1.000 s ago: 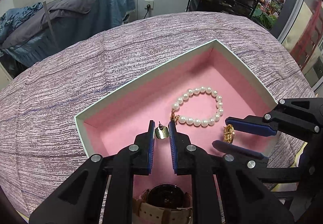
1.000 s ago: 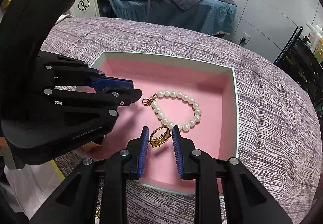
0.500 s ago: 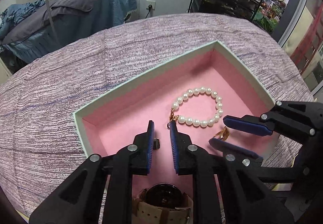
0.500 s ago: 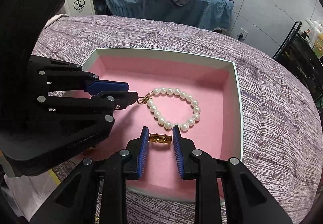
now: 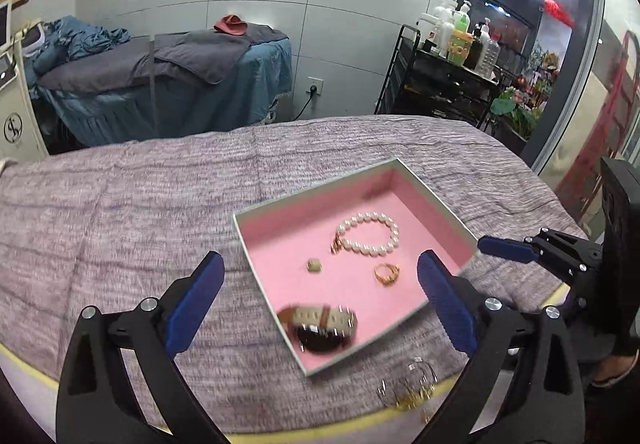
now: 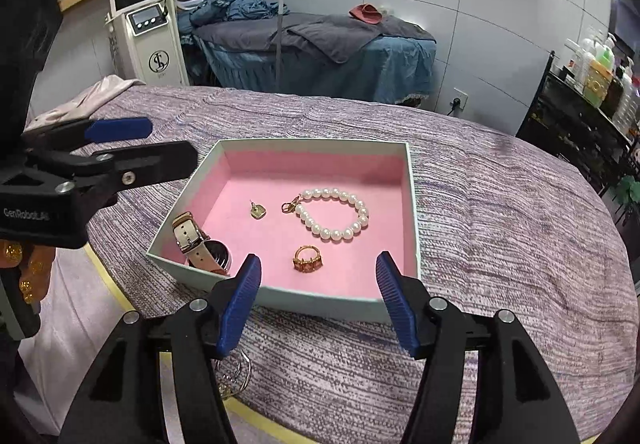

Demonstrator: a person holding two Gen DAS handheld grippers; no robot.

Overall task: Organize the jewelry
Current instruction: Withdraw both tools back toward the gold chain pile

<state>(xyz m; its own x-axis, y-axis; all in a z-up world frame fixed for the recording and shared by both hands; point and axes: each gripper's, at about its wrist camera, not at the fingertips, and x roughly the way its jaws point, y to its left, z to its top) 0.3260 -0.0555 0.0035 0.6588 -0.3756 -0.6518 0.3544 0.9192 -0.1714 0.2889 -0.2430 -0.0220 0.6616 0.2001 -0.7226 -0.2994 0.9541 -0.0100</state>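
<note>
The bed [image 6: 500, 204], spread with a purple woven cover, carries the box [image 6: 312, 300], which sits open with its pink lining up. Inside it lie four pieces, all apart from one another. The watch [image 6: 196, 242] is in the near-left corner, at about eight o'clock in the right wrist view, its strap leaning on the wall. The pearls [image 6: 336, 214] lie in a loop near the middle, toward one o'clock, clasp pointing left. The ring [image 6: 307, 259] rests at six o'clock, just inside the near wall. The earring [image 6: 258, 211] is the smallest, at ten o'clock from the ring.

Both tools are empty. The left gripper [image 5: 320, 292] has its jaws spread wide and hangs above the box's near-left side; the right gripper [image 6: 318, 284] is likewise spread wide, over the near wall.

Loose gold pieces [image 5: 408, 384] lie off the box at the bed's edge, about five o'clock in the left wrist view. They look tangled, though blur hides the detail.

I'd guess those come next. To do it well, come down on one piece only, pinch it squarely with the pads, and lift slowly so nothing drags along. Set it in the bare pink at eleven o'clock, clear of the pearls.
</note>
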